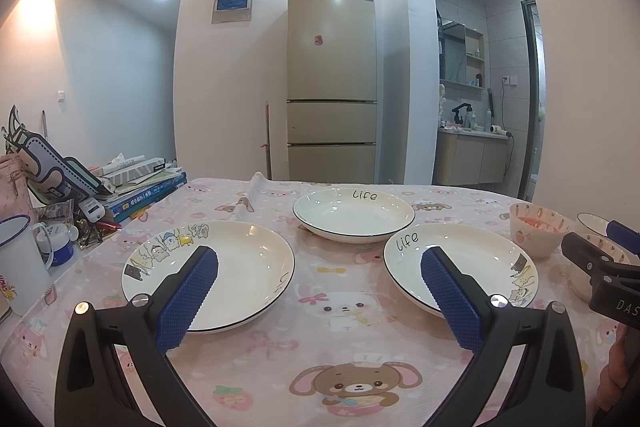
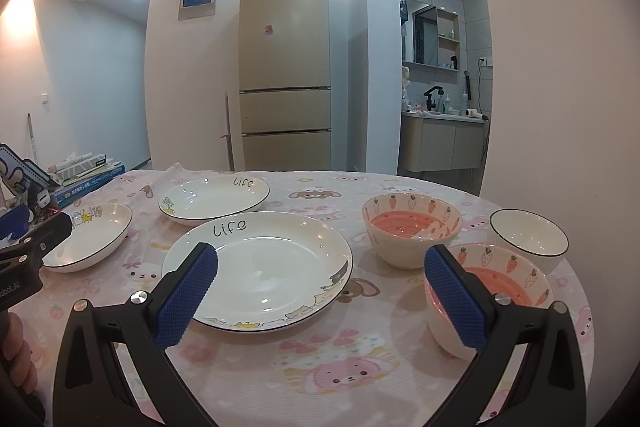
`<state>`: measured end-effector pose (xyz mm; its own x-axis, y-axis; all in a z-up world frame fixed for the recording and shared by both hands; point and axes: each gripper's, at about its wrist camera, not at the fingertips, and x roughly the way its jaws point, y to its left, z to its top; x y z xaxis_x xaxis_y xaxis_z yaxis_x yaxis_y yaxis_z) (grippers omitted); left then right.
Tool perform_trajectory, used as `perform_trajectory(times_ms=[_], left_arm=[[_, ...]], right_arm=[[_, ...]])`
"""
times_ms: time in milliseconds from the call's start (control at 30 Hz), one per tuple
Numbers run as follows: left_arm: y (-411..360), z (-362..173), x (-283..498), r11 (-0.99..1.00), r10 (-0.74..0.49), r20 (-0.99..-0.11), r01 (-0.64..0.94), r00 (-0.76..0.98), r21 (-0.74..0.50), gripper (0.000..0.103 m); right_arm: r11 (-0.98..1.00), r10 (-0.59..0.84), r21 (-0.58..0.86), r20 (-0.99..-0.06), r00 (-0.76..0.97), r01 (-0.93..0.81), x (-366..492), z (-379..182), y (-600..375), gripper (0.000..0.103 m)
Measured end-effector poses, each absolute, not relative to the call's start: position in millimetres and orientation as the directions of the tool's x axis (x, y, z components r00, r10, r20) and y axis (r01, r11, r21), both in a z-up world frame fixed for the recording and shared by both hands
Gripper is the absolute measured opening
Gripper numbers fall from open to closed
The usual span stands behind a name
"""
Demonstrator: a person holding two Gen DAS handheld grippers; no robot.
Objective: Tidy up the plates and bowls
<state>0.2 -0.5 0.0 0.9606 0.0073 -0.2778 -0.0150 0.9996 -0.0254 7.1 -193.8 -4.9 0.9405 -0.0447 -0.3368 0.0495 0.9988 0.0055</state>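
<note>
With both the left gripper (image 1: pixel 319 269) and the right gripper (image 2: pixel 321 267) gaping wide and empty, best to pinch the near plate (image 2: pixel 272 267) by its rim, lifting level toward the far-edge plate (image 2: pixel 212 201).

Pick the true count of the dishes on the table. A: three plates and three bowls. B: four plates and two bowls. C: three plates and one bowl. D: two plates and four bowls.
A: the right wrist view shows three plates, left, far and near, plus two strawberry bowls and one plain white bowl.
</note>
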Motion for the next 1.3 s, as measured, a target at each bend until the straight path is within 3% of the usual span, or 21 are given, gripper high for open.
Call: perform_trajectory(times_ms=[1300], left_arm=[[-3.1, -0.4, -0.5, 1.0, -0.026, -0.279, 0.02, 0.96, -0.024, 0.103]], right_arm=[[0.999, -0.036, 0.013, -0.354, 0.935, 0.043, 10.0, -5.8, -194.1, 0.103]])
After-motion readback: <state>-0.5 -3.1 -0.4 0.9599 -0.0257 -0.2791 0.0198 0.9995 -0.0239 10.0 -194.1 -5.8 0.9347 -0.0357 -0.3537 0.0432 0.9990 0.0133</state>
